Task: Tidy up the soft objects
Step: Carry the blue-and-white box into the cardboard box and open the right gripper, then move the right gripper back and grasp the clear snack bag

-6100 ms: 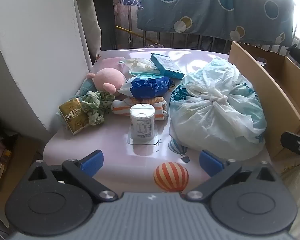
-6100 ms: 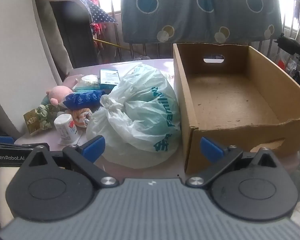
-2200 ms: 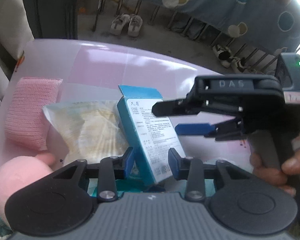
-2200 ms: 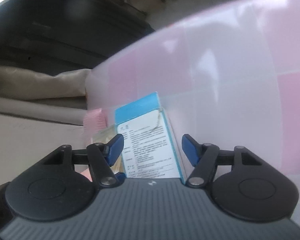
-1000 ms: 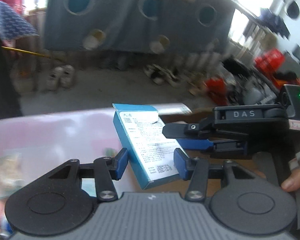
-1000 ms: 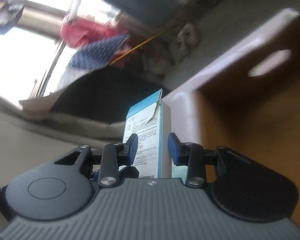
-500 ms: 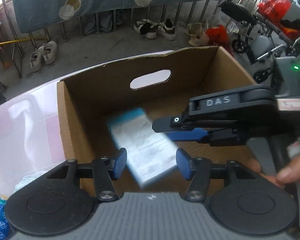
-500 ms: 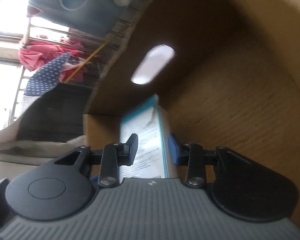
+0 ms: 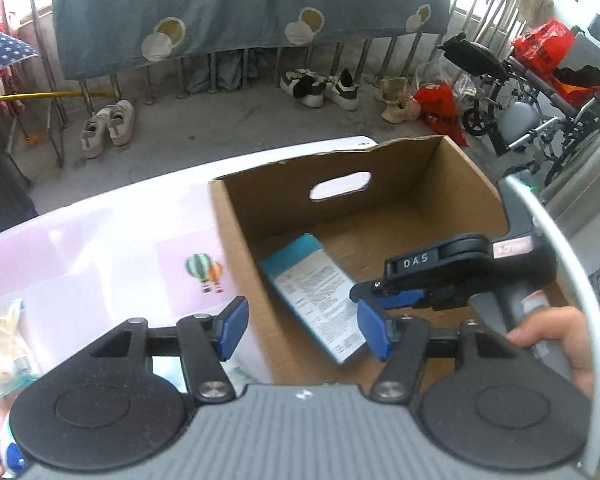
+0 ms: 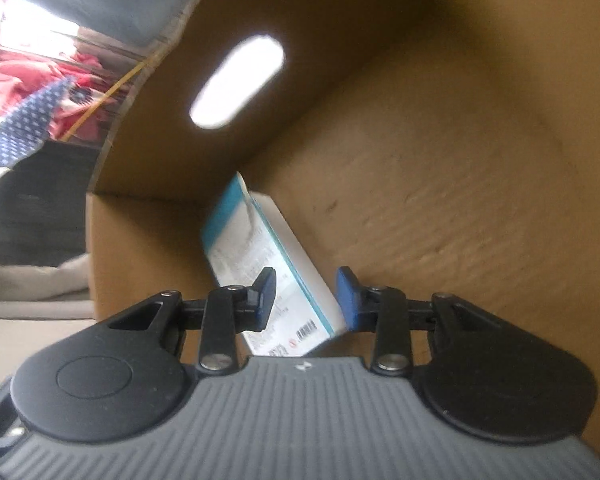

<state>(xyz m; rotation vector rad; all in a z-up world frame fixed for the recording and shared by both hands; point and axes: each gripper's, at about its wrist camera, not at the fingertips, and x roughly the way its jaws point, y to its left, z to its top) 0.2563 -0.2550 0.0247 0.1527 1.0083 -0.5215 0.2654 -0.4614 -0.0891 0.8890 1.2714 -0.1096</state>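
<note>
The blue-and-white box [image 9: 314, 296] is low inside the brown cardboard carton [image 9: 240, 232], tilted with its printed face up. My right gripper [image 10: 306, 300] is shut on the near end of the blue-and-white box [image 10: 260, 248], one pad on the printed face and one on the white side, and its jaws are closing a little. The left wrist view shows the right gripper [image 9: 360, 298] reaching in from the right, held by a hand [image 9: 548, 336]. My left gripper [image 9: 303, 330] hovers above the carton's near-left wall, its jaws opening, with nothing between the pads.
The carton [image 10: 420, 160] stands on the pink table [image 9: 100, 240], its handle slot in the far wall. A clear packet [image 9: 4, 336] lies at the table's left edge. Beyond are a railing with a blue sheet, shoes and a wheelchair [image 9: 512, 92].
The box went from above the table down into the carton. My left gripper let go of it and widened. The box tipped over in the right gripper's hold.
</note>
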